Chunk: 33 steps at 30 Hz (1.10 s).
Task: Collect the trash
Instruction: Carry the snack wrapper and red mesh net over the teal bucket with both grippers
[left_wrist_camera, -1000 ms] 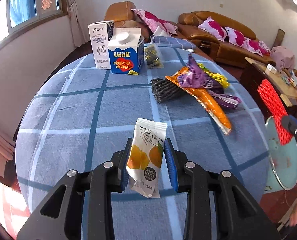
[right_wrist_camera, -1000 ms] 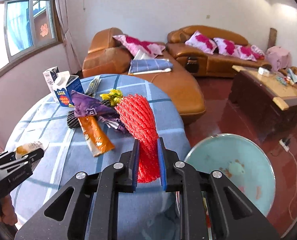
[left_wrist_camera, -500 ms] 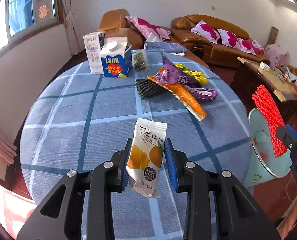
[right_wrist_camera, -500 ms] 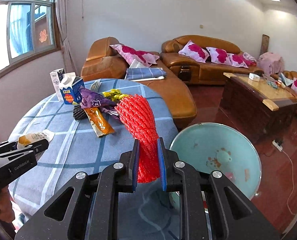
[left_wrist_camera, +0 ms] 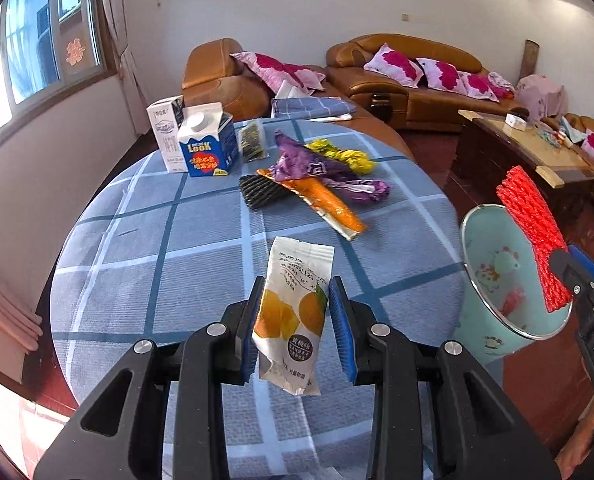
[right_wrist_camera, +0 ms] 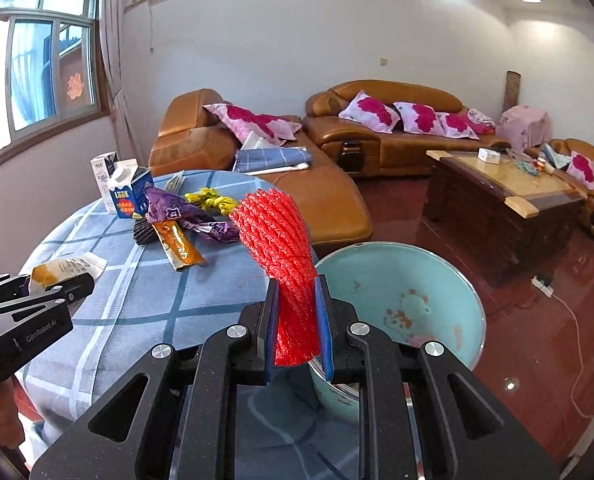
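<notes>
I am carrying two pieces of trash to the bin [right_wrist_camera: 401, 300], which stands on the floor just beside the bench [left_wrist_camera: 201, 248]. My right fingers [right_wrist_camera: 297, 320] are pinched tight on the red net [right_wrist_camera: 275, 236], held above the bin's near rim. My left fingers [left_wrist_camera: 297, 320] are closed narrowly on the pouch [left_wrist_camera: 293, 308], which hangs over the bench's near edge.

Next, I judge, the net goes out over the bin's mouth and the right fingers let go; the pouch has farther to travel, across the bench edge.

More trash waits on the bench: two cartons [left_wrist_camera: 201, 144], a black net [left_wrist_camera: 261, 192], orange [left_wrist_camera: 321, 204] and purple [left_wrist_camera: 317, 168] wrappers, something yellow [left_wrist_camera: 345, 156], perhaps another net. None blocks the way; only my right gripper crowds the bin.
</notes>
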Motion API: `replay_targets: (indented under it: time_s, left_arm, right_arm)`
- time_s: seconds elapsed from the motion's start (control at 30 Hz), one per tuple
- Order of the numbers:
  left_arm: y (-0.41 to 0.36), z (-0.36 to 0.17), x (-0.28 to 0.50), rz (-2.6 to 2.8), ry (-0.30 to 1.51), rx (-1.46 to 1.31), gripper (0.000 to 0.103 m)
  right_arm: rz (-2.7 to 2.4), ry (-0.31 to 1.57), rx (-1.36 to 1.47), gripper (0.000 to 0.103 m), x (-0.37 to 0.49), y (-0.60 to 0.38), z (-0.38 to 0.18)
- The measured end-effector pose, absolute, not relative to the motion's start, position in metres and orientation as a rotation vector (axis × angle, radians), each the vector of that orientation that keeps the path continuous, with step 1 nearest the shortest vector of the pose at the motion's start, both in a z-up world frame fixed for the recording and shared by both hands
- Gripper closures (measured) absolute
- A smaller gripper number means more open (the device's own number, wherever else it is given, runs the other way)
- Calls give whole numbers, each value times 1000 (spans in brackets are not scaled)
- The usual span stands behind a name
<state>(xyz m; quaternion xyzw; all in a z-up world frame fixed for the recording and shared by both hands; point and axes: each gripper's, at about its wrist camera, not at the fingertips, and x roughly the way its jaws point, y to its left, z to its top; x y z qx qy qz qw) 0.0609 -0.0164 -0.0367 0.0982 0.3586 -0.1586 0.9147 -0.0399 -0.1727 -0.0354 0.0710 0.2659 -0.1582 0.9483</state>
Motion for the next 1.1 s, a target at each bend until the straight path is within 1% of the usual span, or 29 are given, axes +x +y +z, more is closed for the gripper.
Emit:
replay_targets:
  time_s: [0.33, 1.1]
  left_arm:
    - [-34, -32, 45, -346, 713, 237, 71]
    - [-92, -19, 34, -411, 671, 278, 71]
  right_arm:
    - [-364, 550, 158, 85, -49, -187, -38]
    - [-485, 520, 198, 85, -62, -231, -39]
